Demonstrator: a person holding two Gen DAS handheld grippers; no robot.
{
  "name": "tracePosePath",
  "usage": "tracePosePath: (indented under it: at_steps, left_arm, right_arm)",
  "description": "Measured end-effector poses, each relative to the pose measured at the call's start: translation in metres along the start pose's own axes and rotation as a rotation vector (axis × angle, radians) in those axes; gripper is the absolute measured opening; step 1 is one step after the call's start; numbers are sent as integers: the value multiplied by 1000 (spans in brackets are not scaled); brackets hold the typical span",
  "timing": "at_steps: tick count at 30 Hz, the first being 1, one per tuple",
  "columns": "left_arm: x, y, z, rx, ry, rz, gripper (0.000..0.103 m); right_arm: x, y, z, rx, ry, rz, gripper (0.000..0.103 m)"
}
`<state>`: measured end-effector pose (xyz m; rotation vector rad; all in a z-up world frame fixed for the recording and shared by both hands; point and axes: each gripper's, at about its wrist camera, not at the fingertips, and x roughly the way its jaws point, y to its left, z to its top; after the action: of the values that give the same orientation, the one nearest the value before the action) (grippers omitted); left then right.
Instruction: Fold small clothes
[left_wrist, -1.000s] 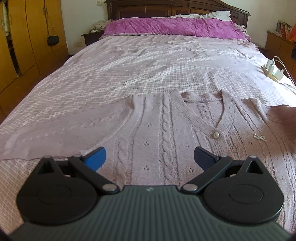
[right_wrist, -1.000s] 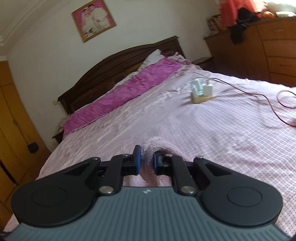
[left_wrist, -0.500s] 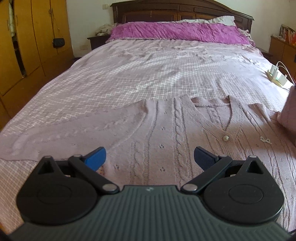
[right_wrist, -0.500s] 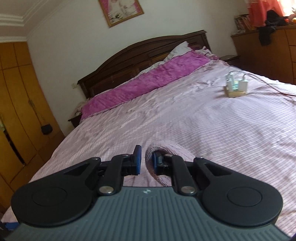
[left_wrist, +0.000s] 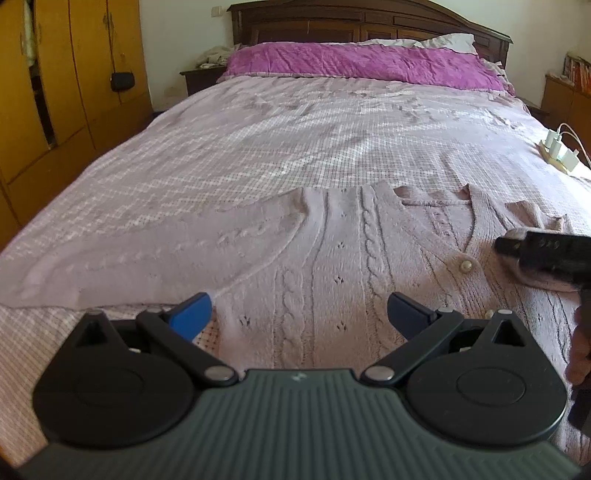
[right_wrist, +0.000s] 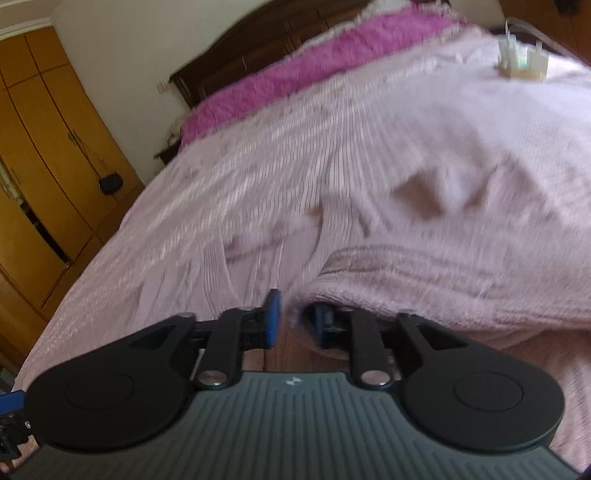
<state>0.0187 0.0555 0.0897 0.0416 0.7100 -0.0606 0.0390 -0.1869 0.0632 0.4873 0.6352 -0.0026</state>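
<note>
The pink cardigan (left_wrist: 332, 266) lies flat on the bed (left_wrist: 295, 140). The right gripper (right_wrist: 293, 321), jaws just parting, releases the sleeve (right_wrist: 424, 288) folded inward at three o'clock — the left gripper (left_wrist: 299, 314) waits spread wide, empty.

1. Soft daylight fills the room, brightest on the far right of the bed (left_wrist: 295, 147) in the left wrist view, near the charger block (left_wrist: 557, 155).
2. The wardrobe (left_wrist: 66, 74) left of the bed sits in duller, warm shade.
3. The left wrist view is sharp; the sweater (left_wrist: 332, 258) on the bed shows its knit clearly.
4. The right wrist view is smeared by motion blur across the bed (right_wrist: 369, 147).
5. Fisheye bending curves the headboard (right_wrist: 236, 62) behind the bed, and the corners darken.
</note>
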Motion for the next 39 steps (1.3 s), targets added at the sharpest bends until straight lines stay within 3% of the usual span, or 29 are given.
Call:
tracePosePath:
  at_steps: [2, 4, 8, 20, 29, 39]
  left_arm:
    - [3, 1, -2, -5, 1, 0, 103]
    - [5, 1, -4, -8, 3, -2, 103]
    - [9, -1, -8, -10, 17, -9, 103]
    - [7, -14, -13, 17, 12, -32, 103]
    - [0, -39, -12, 80, -12, -49, 103]
    - [4, -88, -10, 175, -13, -93, 103]
  right_arm:
    - [11, -4, -4, 30, 32, 27, 56]
    - [15, -11, -4, 63, 35, 77, 69]
    - [9, -9, -3, 89, 36, 98, 82]
    - [-68, -10, -8, 46, 64, 88, 84]
    - [-138, -36, -15, 9, -26, -16, 85]
    - [-165, -80, -14, 54, -77, -138, 85]
